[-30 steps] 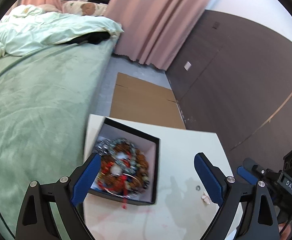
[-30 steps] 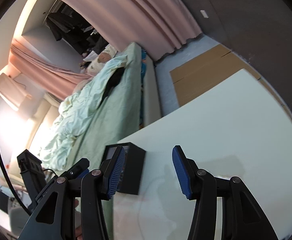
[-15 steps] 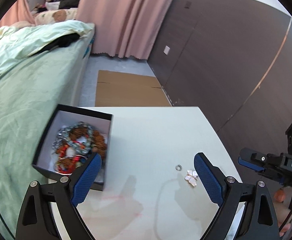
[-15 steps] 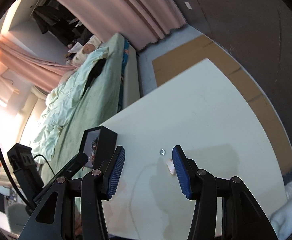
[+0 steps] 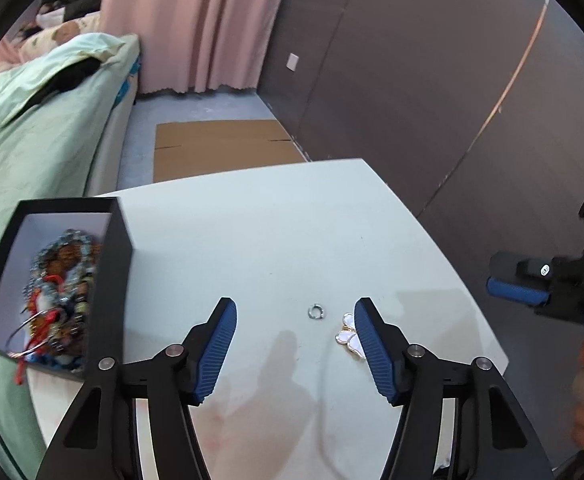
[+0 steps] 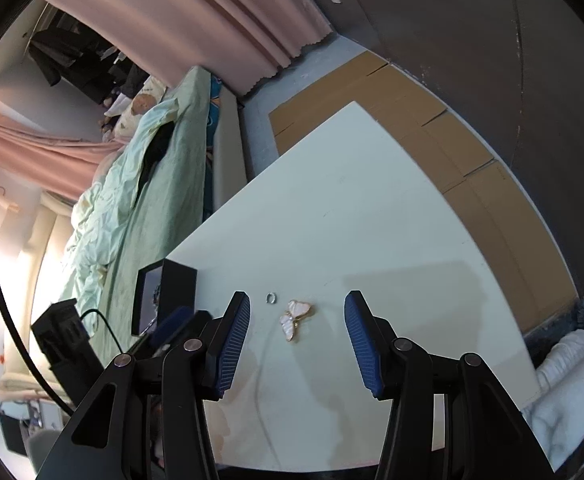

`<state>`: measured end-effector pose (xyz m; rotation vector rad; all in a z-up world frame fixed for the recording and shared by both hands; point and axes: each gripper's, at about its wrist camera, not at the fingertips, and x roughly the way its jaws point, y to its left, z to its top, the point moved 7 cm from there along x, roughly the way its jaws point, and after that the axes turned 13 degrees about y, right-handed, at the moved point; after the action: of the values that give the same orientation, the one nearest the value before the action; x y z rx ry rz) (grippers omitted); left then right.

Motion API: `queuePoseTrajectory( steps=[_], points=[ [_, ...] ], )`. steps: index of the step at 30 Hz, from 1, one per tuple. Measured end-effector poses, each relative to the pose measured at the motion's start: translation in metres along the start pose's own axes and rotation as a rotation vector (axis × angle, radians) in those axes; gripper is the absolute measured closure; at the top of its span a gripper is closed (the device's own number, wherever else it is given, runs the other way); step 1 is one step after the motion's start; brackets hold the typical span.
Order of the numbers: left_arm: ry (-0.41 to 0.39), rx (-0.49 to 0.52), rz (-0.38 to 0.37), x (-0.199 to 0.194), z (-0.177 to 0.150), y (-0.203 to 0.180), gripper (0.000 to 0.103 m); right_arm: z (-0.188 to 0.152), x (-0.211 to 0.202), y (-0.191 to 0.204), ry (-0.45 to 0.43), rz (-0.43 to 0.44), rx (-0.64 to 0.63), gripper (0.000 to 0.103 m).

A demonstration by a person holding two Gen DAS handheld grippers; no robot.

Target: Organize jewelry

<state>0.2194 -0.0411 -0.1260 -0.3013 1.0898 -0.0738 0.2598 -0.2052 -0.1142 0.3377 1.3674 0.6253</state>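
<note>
A small silver ring (image 5: pixel 317 311) (image 6: pixel 271 297) lies on the white table (image 5: pixel 275 232) (image 6: pixel 352 208). Beside it lies a white butterfly-shaped brooch with a gold rim (image 5: pixel 347 334) (image 6: pixel 295 317). A black box with a white lining (image 5: pixel 115 264) (image 6: pixel 177 284) stands at the table's left and holds a heap of beaded bracelets (image 5: pixel 57 292). My left gripper (image 5: pixel 295 344) hovers over the ring with its jaws closing and nothing between the pads. My right gripper (image 6: pixel 296 340) hangs above the brooch, half open and empty. The right gripper also shows at the right edge of the left wrist view.
A bed with a green cover (image 5: pixel 31 152) (image 6: pixel 131 208) runs along the table's left side. Flat cardboard (image 5: pixel 219 144) (image 6: pixel 432 120) lies on the floor beyond the table. A dark wall panel (image 5: pixel 432 92) and pink curtains (image 5: pixel 195 24) close the far side.
Both views have swung from the black box toward the ring and brooch, which now lie in front of both grippers. The left jaws have narrowed. The right jaws keep their gap.
</note>
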Motion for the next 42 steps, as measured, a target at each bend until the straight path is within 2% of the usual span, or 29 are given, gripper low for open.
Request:
queuePoseTrajectory(
  steps=[6, 15, 17, 24, 28, 31, 35, 42],
  points=[
    [0.042, 0.063, 0.022, 0.026, -0.004, -0.017, 0.05, 0.005, -0.001, -0.009, 0.001, -0.037, 0.005, 0.053],
    [0.072, 0.094, 0.043, 0.05, -0.004, -0.025, 0.059, 0.008, 0.004, -0.021, 0.019, -0.087, 0.022, 0.053],
    [0.084, 0.1, 0.058, 0.057, -0.005, -0.025, 0.067, 0.009, 0.004, -0.022, 0.021, -0.092, 0.023, 0.053],
    [0.057, 0.109, 0.081, 0.057, -0.005, -0.025, 0.071, 0.01, 0.005, -0.022, 0.024, -0.091, 0.018, 0.053],
    [0.05, 0.097, 0.115, 0.056, -0.004, -0.02, 0.09, 0.009, 0.007, -0.021, 0.025, -0.097, 0.018, 0.053],
    [0.054, 0.08, 0.08, 0.054, -0.004, -0.015, 0.09, 0.008, 0.01, -0.016, 0.031, -0.103, 0.011, 0.053],
    [0.052, 0.068, 0.078, 0.048, -0.007, -0.012, 0.09, 0.006, 0.013, -0.012, 0.039, -0.103, -0.006, 0.053],
    [0.008, 0.036, 0.049, 0.019, -0.008, -0.005, 0.09, 0.001, 0.021, -0.007, 0.056, -0.103, -0.028, 0.053]
  ],
)
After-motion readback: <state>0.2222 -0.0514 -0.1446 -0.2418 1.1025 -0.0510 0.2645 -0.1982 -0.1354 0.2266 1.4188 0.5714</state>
